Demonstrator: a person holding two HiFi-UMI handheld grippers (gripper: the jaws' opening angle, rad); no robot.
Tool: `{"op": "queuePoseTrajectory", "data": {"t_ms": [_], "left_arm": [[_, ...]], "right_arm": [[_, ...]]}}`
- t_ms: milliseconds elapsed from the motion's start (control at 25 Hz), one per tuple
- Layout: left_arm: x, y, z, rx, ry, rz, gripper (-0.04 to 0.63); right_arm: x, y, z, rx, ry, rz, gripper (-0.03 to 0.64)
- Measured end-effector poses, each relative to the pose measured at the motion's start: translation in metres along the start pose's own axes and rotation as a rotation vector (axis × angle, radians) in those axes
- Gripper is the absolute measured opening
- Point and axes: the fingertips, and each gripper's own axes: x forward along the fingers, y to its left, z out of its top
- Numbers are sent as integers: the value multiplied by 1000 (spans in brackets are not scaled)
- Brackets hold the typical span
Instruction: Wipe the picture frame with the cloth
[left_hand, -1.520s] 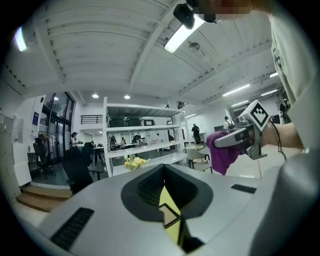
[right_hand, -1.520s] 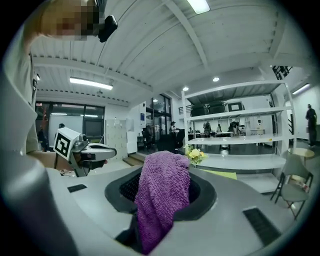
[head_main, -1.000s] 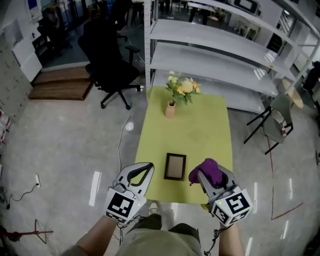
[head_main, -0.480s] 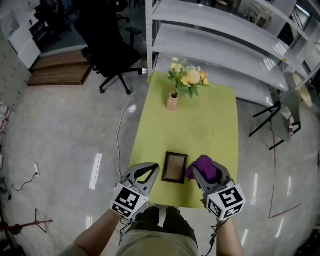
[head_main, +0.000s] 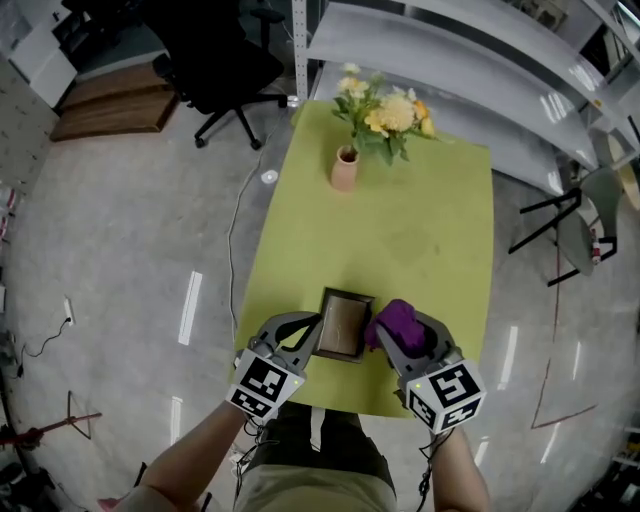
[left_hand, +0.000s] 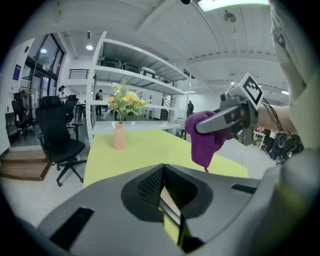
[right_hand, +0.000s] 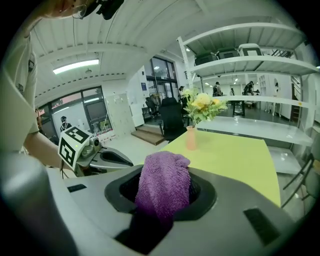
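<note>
A small dark picture frame (head_main: 342, 326) sits near the front edge of the yellow-green table (head_main: 420, 230). My left gripper (head_main: 308, 336) is shut on the frame's left side. In the left gripper view a thin frame edge (left_hand: 171, 212) runs between the jaws of that gripper (left_hand: 167, 197). My right gripper (head_main: 388, 338) is shut on a purple cloth (head_main: 400, 322), which touches the frame's right edge. The same cloth (right_hand: 162, 187) fills the right gripper's (right_hand: 162, 202) jaws. From the left gripper view the cloth (left_hand: 205, 137) hangs from the right gripper (left_hand: 222, 119).
A pink vase of yellow and white flowers (head_main: 346, 165) stands at the table's far end. Grey metal shelves (head_main: 450, 50) run behind it. A black office chair (head_main: 215, 50) is at the far left and a folding chair (head_main: 575, 235) at the right.
Both grippers moved forward onto the table. The left gripper closed on the frame's left side. The right gripper brought the cloth up against the frame's right edge.
</note>
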Motion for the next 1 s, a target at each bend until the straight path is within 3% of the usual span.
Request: {"op": "queuePoseTrajectory", "data": {"t_ms": [320, 720, 880, 1000], "left_arm": [[40, 6, -46, -11, 68, -37, 6], [57, 0, -91, 4, 157, -98, 6], [60, -7, -96, 66, 176, -121, 6], [60, -8, -97, 63, 182, -126, 8]], "right_arm": [[41, -11, -21, -176, 112, 48, 137], [101, 10, -46, -271, 176, 162, 137], [120, 21, -58, -281, 201, 202, 137], [134, 23, -65, -276, 213, 213, 137]]}}
